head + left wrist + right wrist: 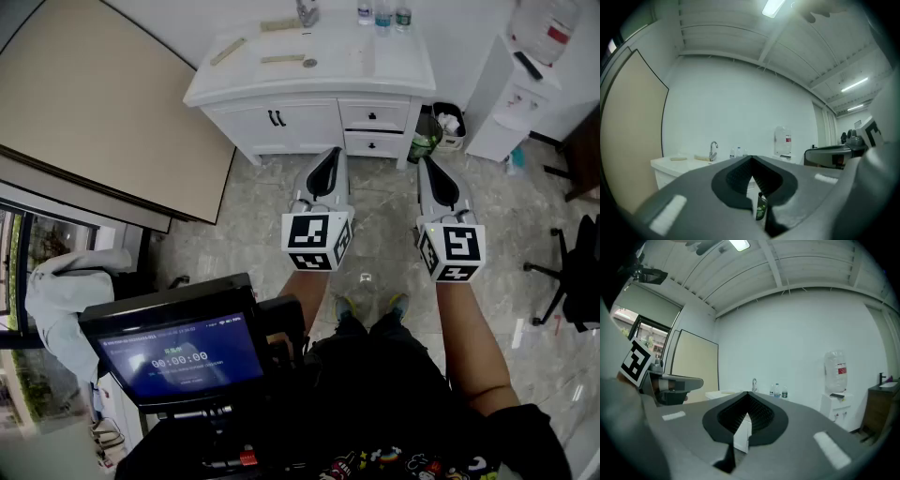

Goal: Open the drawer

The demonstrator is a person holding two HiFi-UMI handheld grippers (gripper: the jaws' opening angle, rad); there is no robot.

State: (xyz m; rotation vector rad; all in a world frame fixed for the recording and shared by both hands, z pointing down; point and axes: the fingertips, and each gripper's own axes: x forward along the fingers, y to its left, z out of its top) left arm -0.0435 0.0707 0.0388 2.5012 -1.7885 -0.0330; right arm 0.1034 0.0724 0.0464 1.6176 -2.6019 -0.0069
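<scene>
A white vanity cabinet (281, 127) stands against the far wall in the head view. Its two small drawers, the upper drawer (373, 114) and the lower drawer (373, 144), sit at the right side, both pushed in, each with a dark handle. My left gripper (329, 154) hovers over the floor just in front of the cabinet, left of the drawers, jaws closed on nothing. My right gripper (430, 163) is beside the cabinet's right corner, also shut and empty. In the left gripper view the left gripper (751, 160) points at the cabinet; the right gripper (749, 395) does too.
A faucet (307, 11) and water bottles (382, 14) stand on the countertop. A small bin (448, 120) and a green bottle (424, 142) sit right of the cabinet, a water dispenser (525, 70) further right. A large beige board (103, 103) leans at left. A monitor (183, 352) is near me.
</scene>
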